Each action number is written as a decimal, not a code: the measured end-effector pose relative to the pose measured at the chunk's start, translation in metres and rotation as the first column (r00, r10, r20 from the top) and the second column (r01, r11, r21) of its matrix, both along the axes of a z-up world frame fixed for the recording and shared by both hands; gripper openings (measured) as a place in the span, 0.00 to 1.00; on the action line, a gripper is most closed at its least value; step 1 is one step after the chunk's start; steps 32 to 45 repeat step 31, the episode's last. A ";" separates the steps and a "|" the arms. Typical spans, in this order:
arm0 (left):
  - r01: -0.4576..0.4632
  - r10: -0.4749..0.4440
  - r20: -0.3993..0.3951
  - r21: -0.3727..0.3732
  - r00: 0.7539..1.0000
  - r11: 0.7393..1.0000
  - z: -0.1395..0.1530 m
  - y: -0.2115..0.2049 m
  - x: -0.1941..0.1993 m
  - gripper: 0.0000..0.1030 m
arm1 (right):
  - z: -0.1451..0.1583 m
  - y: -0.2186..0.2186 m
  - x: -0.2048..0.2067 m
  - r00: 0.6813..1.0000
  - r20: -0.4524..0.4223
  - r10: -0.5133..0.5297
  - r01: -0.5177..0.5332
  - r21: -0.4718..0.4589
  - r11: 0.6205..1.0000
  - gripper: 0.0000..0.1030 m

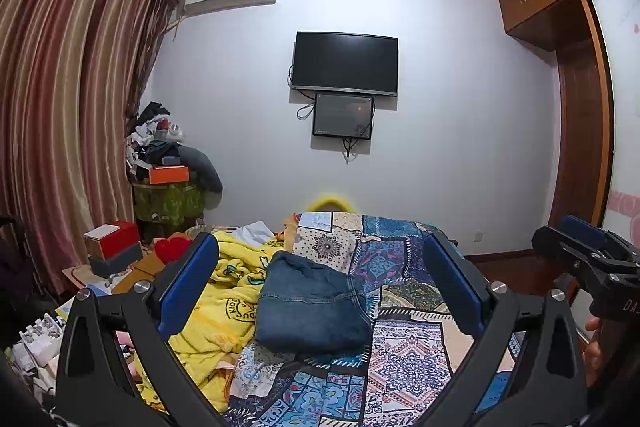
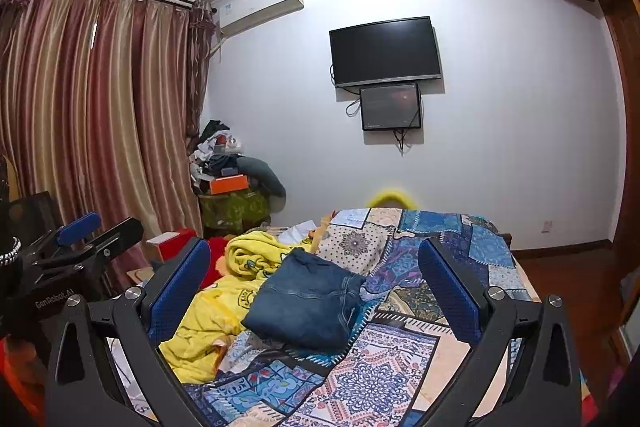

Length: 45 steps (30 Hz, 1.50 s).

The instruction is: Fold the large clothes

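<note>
On the patchwork bedspread (image 1: 404,359) lie folded blue jeans (image 1: 310,303), compact.

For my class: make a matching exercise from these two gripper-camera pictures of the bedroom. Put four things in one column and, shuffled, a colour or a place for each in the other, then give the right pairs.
Things
1. folded jeans
2. blanket
3. television
4. box

Descriptions
A. orange, on top of the pile in the corner by the curtain
B. black, mounted on the white wall
C. blue denim, lying on the patchwork bedspread
D. yellow, crumpled to the left of the denim

Pairs: 1-C, 2-D, 3-B, 4-A
</note>
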State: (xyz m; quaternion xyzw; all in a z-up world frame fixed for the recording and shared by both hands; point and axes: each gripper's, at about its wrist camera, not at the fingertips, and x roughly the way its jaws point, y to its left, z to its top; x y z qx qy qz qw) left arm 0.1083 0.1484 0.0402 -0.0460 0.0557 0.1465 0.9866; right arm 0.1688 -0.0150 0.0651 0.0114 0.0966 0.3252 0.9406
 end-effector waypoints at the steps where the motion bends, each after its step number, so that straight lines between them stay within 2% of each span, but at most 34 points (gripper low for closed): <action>1: 0.003 -0.003 -0.002 0.000 1.000 1.000 0.000 0.000 0.001 0.99 | 0.000 0.000 0.000 1.000 -0.002 -0.002 0.002 -0.001 1.000 1.00; 25: 0.102 -0.102 -0.036 -0.009 0.994 0.995 -0.005 -0.007 0.009 0.99 | 0.002 -0.011 0.006 0.999 -0.012 -0.038 0.038 0.012 0.999 1.00; 45: 0.110 -0.111 -0.045 -0.014 0.993 0.994 -0.008 -0.004 0.011 0.99 | 0.001 -0.011 0.007 0.999 -0.018 -0.039 0.039 0.012 0.999 1.00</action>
